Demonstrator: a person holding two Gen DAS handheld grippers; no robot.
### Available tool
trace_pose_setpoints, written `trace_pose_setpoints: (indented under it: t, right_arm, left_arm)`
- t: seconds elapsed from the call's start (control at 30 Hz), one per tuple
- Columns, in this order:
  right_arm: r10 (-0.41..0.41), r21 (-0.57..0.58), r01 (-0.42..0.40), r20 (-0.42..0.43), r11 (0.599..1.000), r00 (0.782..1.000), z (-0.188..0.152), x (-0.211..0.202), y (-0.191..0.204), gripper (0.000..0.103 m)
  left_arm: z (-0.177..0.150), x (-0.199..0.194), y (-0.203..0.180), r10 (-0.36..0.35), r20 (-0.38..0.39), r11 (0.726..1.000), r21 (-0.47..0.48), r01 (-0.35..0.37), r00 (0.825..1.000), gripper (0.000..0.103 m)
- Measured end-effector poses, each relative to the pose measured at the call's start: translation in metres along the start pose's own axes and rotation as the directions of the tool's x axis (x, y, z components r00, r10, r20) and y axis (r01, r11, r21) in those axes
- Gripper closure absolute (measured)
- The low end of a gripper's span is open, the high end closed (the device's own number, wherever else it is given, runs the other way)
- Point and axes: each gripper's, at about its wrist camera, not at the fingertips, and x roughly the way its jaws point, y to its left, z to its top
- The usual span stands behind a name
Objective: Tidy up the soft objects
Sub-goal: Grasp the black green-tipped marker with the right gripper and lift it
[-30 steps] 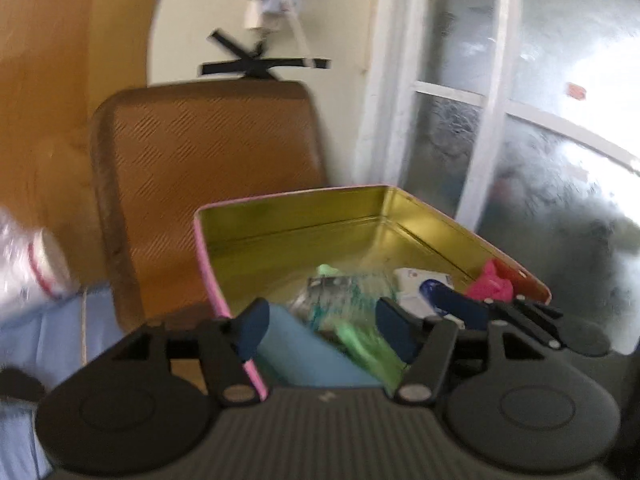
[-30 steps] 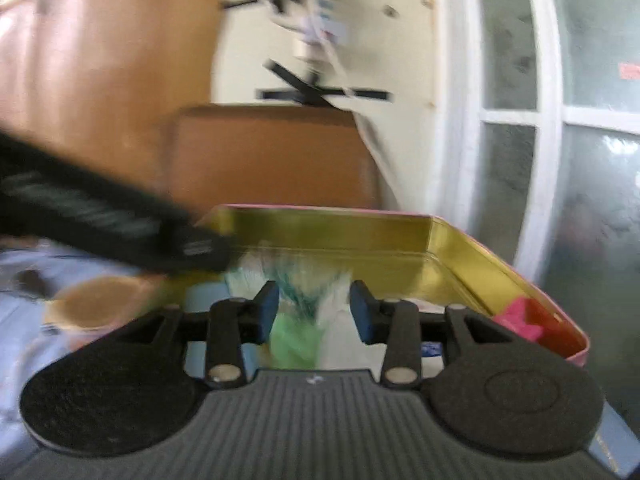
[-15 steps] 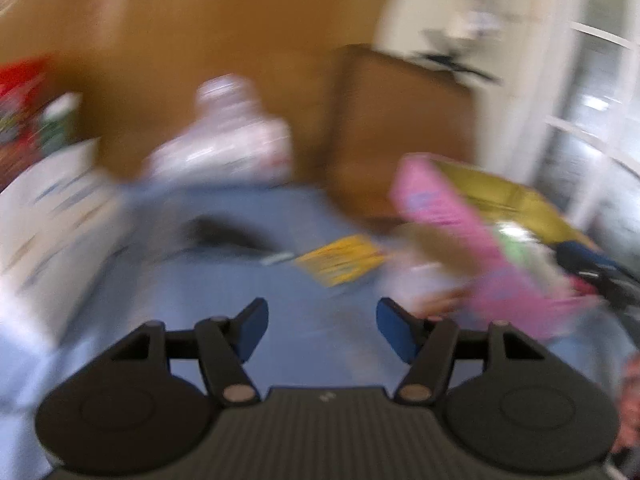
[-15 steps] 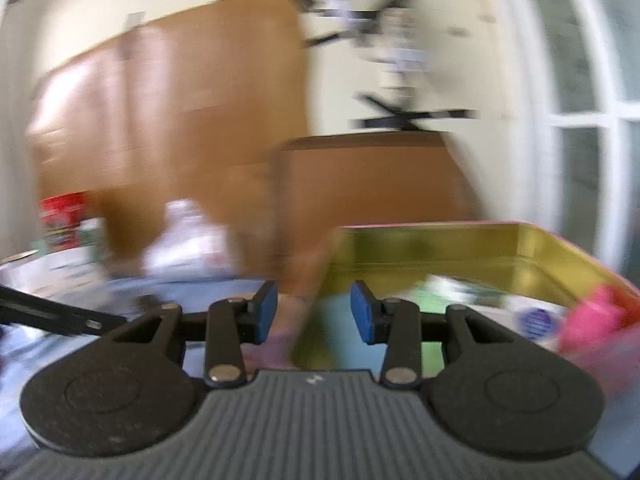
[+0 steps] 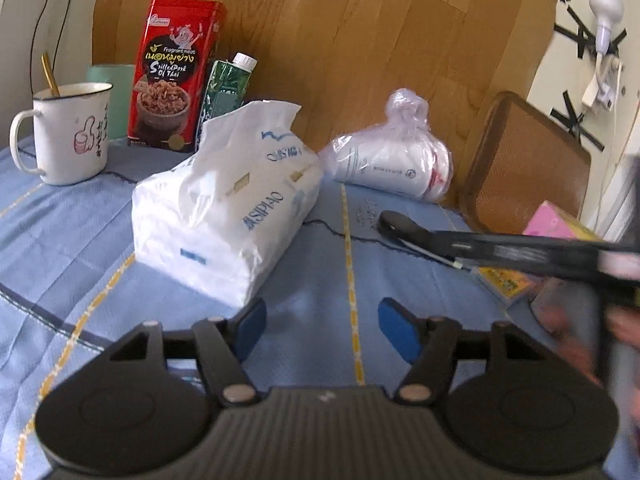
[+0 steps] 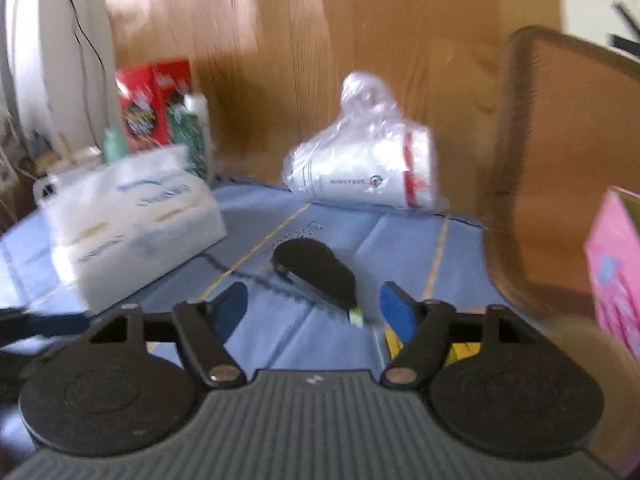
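Both grippers hover level over the blue tablecloth (image 5: 72, 240), left gripper (image 5: 320, 326) and right gripper (image 6: 312, 310) spread wide, empty. 1 tissue pack (image 5: 228, 204) and 1 bagged white bundle (image 5: 394, 166) lie ahead, apart.

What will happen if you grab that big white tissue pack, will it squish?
Probably yes. The tissue pack is wrapped in thin crinkly plastic with a loose torn top, so it likely dents and sags when squeezed. It looks light for its bulk, and the shiny wrapper may slip.
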Motion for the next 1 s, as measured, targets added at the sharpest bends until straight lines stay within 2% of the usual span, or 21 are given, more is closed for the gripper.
trace_pose_setpoints:
  t: [0.13, 0.17, 0.2, 0.23, 0.27, 0.33, 0.5, 0.63, 0.83, 1.0]
  right_arm:
    - [-0.066, -0.022, 0.063, -0.137, 0.998, 0.988, 0.013, 0.048, 0.002, 0.022]
    - [-0.046, 0.015, 0.049, -0.129, 0.999, 0.991, 0.013, 0.049, -0.004, 0.029]
    - [-0.042, 0.025, 0.046, -0.126, 0.999, 0.991, 0.014, 0.046, -0.005, 0.051]
    - [-0.046, 0.019, 0.048, -0.125, 0.999, 0.991, 0.014, 0.042, -0.004, 0.059]
    - [-0.025, 0.03, 0.029, -0.135, 0.999, 0.991, 0.013, 0.036, -0.003, 0.062]
    - [0.027, 0.035, -0.022, -0.135, 0.999, 0.991, 0.004, 0.022, 0.0, 0.062]
    - [0.104, -0.066, -0.112, -0.117, 0.992, 0.988, -0.04, -0.039, 0.022, 0.061]
    - [0.174, -0.057, -0.18, -0.091, 0.982, 0.98, -0.074, -0.088, 0.033, 0.061]
    - [0.138, -0.115, -0.138, -0.005, 0.984, 0.99, -0.099, -0.099, 0.055, 0.061]
    - [0.138, -0.112, -0.137, 0.002, 0.984, 0.99, -0.095, -0.094, 0.051, 0.06]
  left_arm:
    - [0.001, -0.001, 0.004, -0.015, 0.005, 1.0, -0.024, 0.015, 1.0, 0.039]
    - [0.001, -0.002, 0.003, -0.018, 0.007, 0.999, -0.026, 0.018, 1.0, 0.039]
    - [0.001, -0.002, 0.003, -0.021, 0.008, 0.999, -0.028, 0.021, 1.0, 0.039]
    - [0.001, -0.002, 0.005, -0.025, 0.009, 0.999, -0.031, 0.025, 1.0, 0.039]
    - [0.001, -0.001, 0.007, -0.029, 0.009, 0.999, -0.035, 0.029, 1.0, 0.038]
    - [0.001, -0.001, 0.008, -0.038, 0.007, 0.998, -0.046, 0.038, 0.999, 0.038]
    - [0.0, -0.002, 0.01, -0.039, -0.002, 0.998, -0.059, 0.038, 0.999, 0.035]
    - [0.0, -0.002, 0.01, -0.04, -0.007, 0.997, -0.06, 0.039, 0.999, 0.033]
    - [0.0, -0.001, 0.008, -0.03, -0.016, 0.998, -0.052, 0.029, 0.999, 0.031]
    - [0.0, -0.001, 0.006, -0.021, -0.018, 0.999, -0.042, 0.02, 1.0, 0.03]
